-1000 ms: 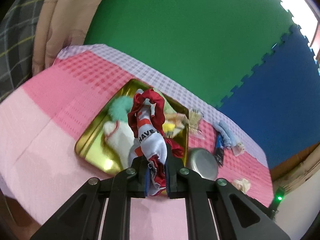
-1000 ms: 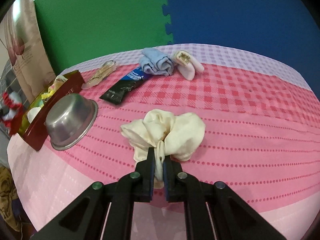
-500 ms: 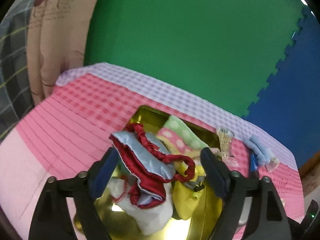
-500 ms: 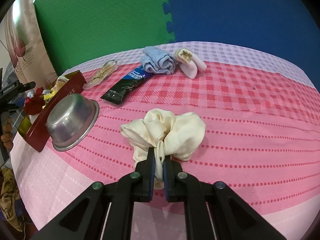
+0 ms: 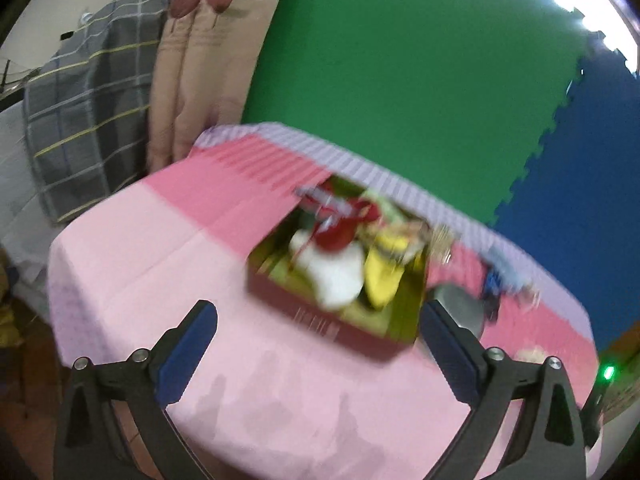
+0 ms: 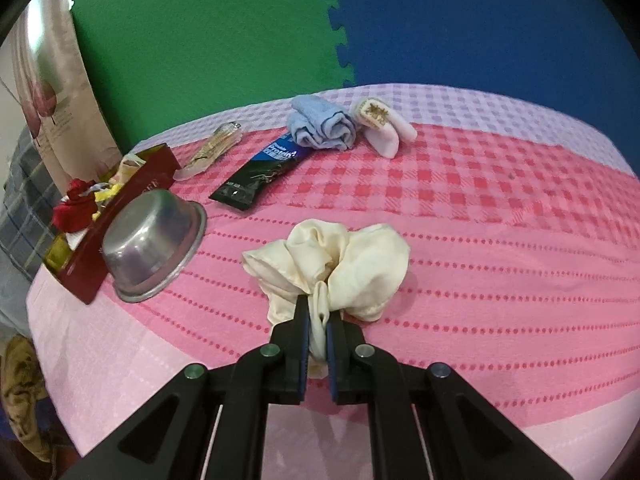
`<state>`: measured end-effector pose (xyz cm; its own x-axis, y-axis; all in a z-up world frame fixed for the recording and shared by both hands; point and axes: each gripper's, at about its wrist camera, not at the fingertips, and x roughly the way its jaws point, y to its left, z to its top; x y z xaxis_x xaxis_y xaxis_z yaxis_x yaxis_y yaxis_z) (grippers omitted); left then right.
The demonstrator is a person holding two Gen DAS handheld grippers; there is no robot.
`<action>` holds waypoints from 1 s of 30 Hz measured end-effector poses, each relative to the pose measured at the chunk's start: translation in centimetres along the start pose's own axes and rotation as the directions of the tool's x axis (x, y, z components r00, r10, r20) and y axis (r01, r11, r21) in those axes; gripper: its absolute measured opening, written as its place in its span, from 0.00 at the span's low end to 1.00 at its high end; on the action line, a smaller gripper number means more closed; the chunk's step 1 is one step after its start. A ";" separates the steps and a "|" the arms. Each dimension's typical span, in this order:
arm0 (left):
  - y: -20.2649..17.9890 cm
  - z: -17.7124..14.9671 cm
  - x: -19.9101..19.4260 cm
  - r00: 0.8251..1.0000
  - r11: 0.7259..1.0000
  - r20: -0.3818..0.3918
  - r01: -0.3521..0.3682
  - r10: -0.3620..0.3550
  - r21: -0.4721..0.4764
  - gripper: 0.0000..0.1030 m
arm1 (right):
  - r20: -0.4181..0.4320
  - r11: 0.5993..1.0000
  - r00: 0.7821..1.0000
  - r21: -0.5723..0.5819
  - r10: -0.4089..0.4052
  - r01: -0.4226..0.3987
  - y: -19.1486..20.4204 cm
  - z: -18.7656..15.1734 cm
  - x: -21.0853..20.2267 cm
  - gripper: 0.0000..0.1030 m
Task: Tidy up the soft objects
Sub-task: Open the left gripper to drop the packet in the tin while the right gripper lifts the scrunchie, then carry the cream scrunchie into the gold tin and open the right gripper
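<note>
My left gripper [image 5: 316, 320] is wide open and empty, held back from the red tin box [image 5: 320, 320] with a gold inside. The box holds soft things: a red and silver scrunchie [image 5: 340, 216], a white sock [image 5: 336, 272] and a yellow cloth [image 5: 384, 276]. This view is blurred. My right gripper [image 6: 318, 320] is shut on a cream scrunchie [image 6: 332, 264] that rests on the pink cloth. The box also shows in the right wrist view [image 6: 120, 208], far left.
An upturned steel bowl [image 6: 152, 236] lies beside the box. A black protein sachet [image 6: 260, 176], a blue rolled cloth [image 6: 324, 128], a white sock [image 6: 380, 124] and a clear packet [image 6: 212, 152] lie farther back. The table edge [image 5: 80, 300] drops off at the left.
My left gripper let go of the red scrunchie into the box, opened wide and pulled back. My right gripper stays shut on the cream scrunchie, hardly moved.
</note>
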<state>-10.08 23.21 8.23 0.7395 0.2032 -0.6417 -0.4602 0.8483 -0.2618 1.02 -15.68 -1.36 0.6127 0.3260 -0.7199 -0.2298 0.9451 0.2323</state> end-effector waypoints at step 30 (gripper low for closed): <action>3.8 -1.7 -1.4 0.984 0.986 0.071 -0.164 0.162 0.016 0.97 | -0.183 0.889 0.944 -0.327 0.273 -0.320 28.1 4.1 6.7 0.06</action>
<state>-13.66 25.31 6.93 0.6879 0.3723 -0.6231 -0.5675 0.8111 -0.1419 1.78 13.12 3.04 0.3772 0.5615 -0.7365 -0.6480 0.7281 0.2233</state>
